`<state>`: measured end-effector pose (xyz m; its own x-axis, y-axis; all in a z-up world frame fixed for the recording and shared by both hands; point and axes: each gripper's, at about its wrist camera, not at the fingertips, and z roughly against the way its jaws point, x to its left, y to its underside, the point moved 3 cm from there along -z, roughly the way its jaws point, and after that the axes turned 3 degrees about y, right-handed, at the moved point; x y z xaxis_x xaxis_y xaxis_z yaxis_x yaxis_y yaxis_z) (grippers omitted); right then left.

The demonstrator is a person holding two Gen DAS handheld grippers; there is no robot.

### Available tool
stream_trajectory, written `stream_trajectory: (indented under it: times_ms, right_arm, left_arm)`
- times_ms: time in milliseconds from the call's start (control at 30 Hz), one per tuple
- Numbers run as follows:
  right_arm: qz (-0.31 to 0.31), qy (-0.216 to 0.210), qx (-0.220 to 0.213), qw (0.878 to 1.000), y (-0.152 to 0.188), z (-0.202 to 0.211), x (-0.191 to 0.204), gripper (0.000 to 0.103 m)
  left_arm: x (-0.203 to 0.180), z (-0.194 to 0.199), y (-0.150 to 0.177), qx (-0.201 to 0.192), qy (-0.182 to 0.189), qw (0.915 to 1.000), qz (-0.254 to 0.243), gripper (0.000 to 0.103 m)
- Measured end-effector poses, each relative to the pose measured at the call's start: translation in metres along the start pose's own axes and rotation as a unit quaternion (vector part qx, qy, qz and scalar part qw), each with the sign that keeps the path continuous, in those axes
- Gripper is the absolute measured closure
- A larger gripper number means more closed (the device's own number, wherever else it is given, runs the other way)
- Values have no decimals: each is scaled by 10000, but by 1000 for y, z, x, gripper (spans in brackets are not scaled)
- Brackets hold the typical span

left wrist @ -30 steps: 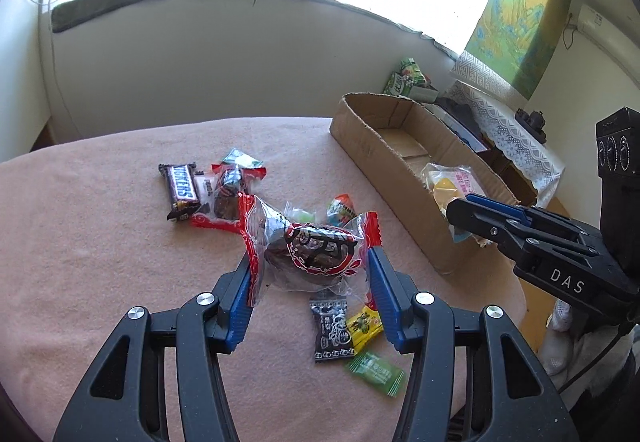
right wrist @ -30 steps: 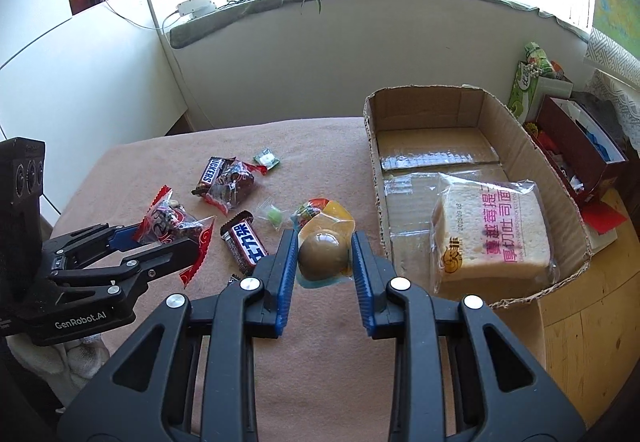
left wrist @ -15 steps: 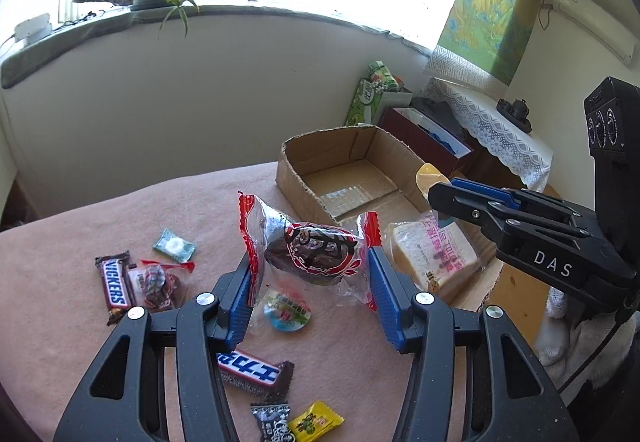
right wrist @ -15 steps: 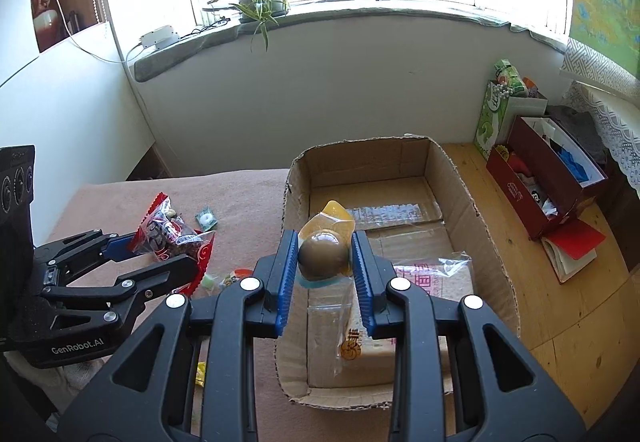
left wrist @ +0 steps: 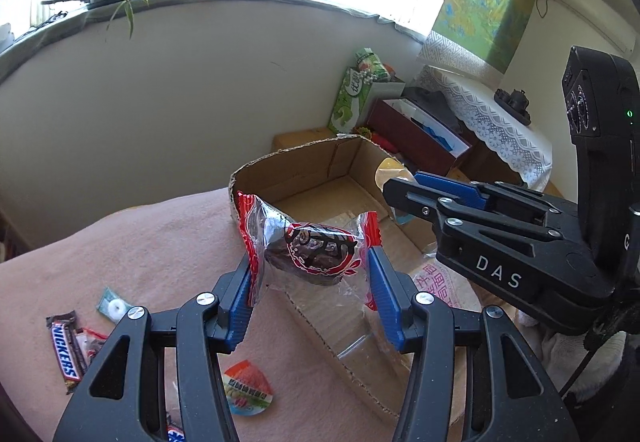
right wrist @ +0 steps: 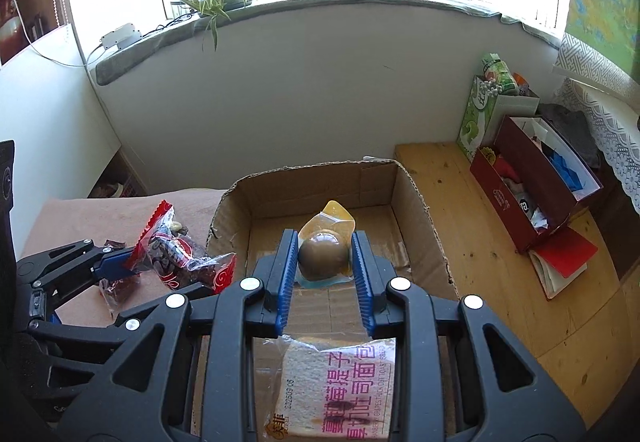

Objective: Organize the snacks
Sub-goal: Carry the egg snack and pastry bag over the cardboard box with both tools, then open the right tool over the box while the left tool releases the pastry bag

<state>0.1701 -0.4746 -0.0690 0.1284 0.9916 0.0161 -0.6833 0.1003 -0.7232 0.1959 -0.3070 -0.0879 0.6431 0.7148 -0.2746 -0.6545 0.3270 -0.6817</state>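
My left gripper (left wrist: 310, 274) is shut on a clear red-edged snack bag (left wrist: 310, 248) and holds it above the near wall of the cardboard box (left wrist: 292, 170). It also shows in the right wrist view (right wrist: 180, 262). My right gripper (right wrist: 325, 260) is shut on a brown packaged egg (right wrist: 323, 256) and holds it over the inside of the box (right wrist: 416, 210). A packaged bread slice (right wrist: 336, 386) lies in the box below it.
On the pink tablecloth (left wrist: 120, 242) lie a Snickers bar (left wrist: 64, 350), a small green mint packet (left wrist: 114, 308) and a round-topped snack pack (left wrist: 248, 388). Right of the box are a wooden floor (right wrist: 480, 234), a dark red box (right wrist: 532, 194) and a green carton (right wrist: 480, 110).
Both grippers have moved with their snacks toward and over the cardboard box. The loose snacks on the cloth have slid to the lower left of the left wrist view.
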Motion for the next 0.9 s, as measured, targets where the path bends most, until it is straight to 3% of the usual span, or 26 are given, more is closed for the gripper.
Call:
stream_trajectory:
  times_ms: [500, 667, 833, 900]
  right_arm:
    - [-289, -18, 217, 9993, -6, -34, -25, 73]
    - [-317, 26, 171, 9993, -7, -32, -27, 63]
    - [-362, 42, 155, 9992, -6, -28, -28, 62]
    - [-342, 75, 137, 9993, -6, -26, -28, 48]
  left_arm:
    - [-5, -25, -6, 141, 36, 9997, -189, 50]
    - [-10, -26, -8, 123, -69, 9996, -233, 40]
    - [-7, -22, -8, 92, -87, 9997, -210, 40]
    - [-7, -21, -7, 98, -92, 9996, -242, 40]
